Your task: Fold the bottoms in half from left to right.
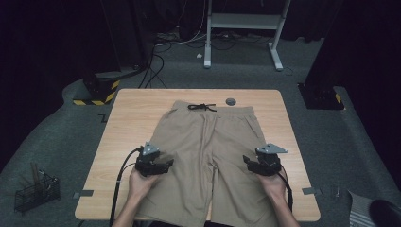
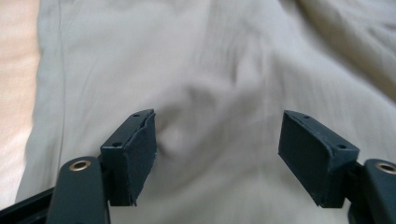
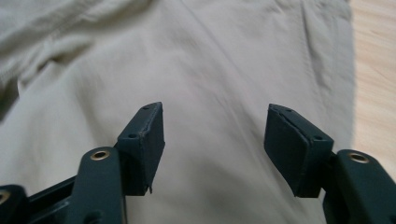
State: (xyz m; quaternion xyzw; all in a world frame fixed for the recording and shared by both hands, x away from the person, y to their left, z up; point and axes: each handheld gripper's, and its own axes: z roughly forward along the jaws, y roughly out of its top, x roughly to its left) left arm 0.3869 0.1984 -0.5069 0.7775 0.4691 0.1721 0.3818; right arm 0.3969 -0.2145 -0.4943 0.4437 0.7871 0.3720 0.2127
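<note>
While khaki shorts (image 1: 208, 156) are spread flat across the wooden table (image 1: 127, 109), waistband at the far side, left gripper (image 1: 158, 165) and right gripper (image 1: 257, 163) are held above the legs, jaws apart, nothing pinched.

khaki shorts (image 1: 208, 156) (blk drawstring (image 1: 202, 107)), light wood table (image 1: 137, 101)

The shorts (image 1: 208, 156) run off the bottom edge, hems cut off, and the small grey disc (image 1: 231, 101) is unidentifiable.
</note>
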